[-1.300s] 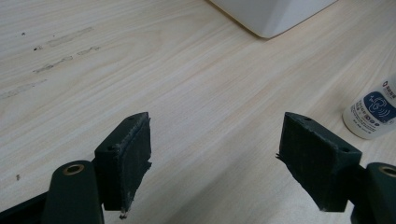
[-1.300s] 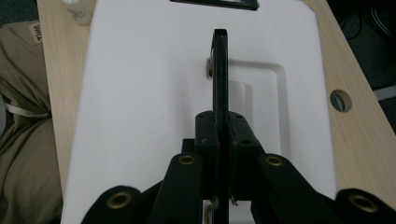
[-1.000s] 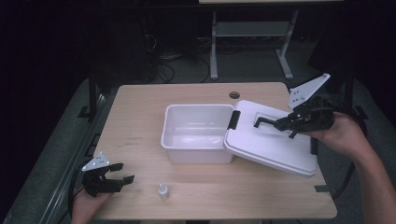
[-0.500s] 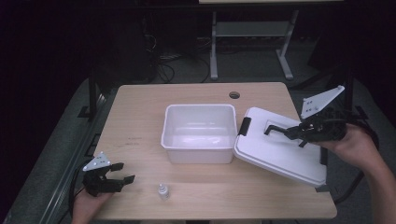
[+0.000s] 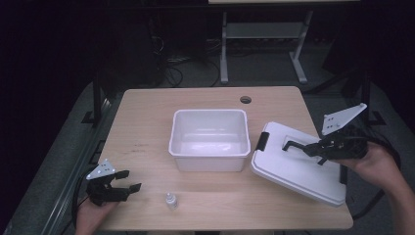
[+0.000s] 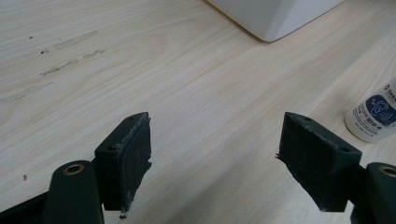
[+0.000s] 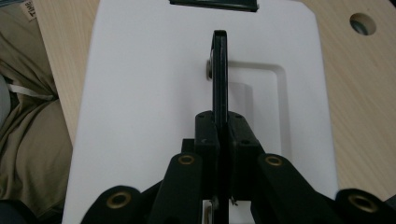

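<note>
One bin (image 5: 209, 139), one lid (image 5: 298, 169), one bottle (image 5: 170, 200)

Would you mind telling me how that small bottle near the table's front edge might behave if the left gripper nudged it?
The small bottle stands upright and narrow, so it would probably tip. Its round body suggests it may roll afterwards. It looks light, likely sliding easily on the smooth table.

Smooth white plastic lid (image 5: 298, 169) and bin (image 5: 209, 139) (slightly glossy), matt pale wood table (image 5: 147, 117)

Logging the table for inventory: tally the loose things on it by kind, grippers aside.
Bin: 1
Lid: 1
Bottle: 1
Total: 3
</note>
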Tool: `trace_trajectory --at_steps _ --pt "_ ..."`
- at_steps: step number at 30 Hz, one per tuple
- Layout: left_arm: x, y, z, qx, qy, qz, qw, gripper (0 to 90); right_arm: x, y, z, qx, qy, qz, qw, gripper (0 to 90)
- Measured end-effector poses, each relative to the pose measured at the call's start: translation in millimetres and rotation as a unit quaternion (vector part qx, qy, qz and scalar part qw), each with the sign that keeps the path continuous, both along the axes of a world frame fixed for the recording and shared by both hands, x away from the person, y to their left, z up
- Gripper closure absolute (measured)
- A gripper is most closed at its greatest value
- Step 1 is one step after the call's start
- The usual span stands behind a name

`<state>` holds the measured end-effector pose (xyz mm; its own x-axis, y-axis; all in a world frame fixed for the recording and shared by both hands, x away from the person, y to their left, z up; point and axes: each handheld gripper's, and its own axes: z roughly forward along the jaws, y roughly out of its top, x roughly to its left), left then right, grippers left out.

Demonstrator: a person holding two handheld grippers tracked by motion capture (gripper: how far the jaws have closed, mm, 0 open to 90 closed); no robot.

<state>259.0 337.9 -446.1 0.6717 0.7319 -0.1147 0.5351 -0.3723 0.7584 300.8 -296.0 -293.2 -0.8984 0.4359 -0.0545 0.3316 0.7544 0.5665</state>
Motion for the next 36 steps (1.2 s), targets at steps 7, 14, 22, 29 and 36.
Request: trace_trajectory --at_steps 7,14,22,29,36 --pt "0.2 -1.5 -0.6 0.001 0.001 0.0 1.0 24.9 -0.8 -2.3 -16.8 0.001 0.009 -0.005 0.9999 84.3" --pt "-0.2 0.1 -0.2 -0.001 -0.003 0.001 1.0 24.9 -1.0 -1.6 -31.1 0.004 0.016 -0.005 0.9998 84.3" --pt "0.6 -3.0 -1.1 0.004 0.0 -0.005 1.0 24.9 -1.8 1.6 -47.9 0.004 0.022 -0.008 0.9997 84.2" --pt "1.1 -3.4 -1.9 0.005 0.002 -0.007 1.0 24.8 -1.1 3.3 -59.5 0.002 0.027 -0.009 0.9996 84.2" --pt "0.7 -2.4 -1.9 0.005 0.003 -0.005 1.0 24.9 -0.5 5.2 -71.8 0.001 0.033 -0.009 0.9994 84.2"
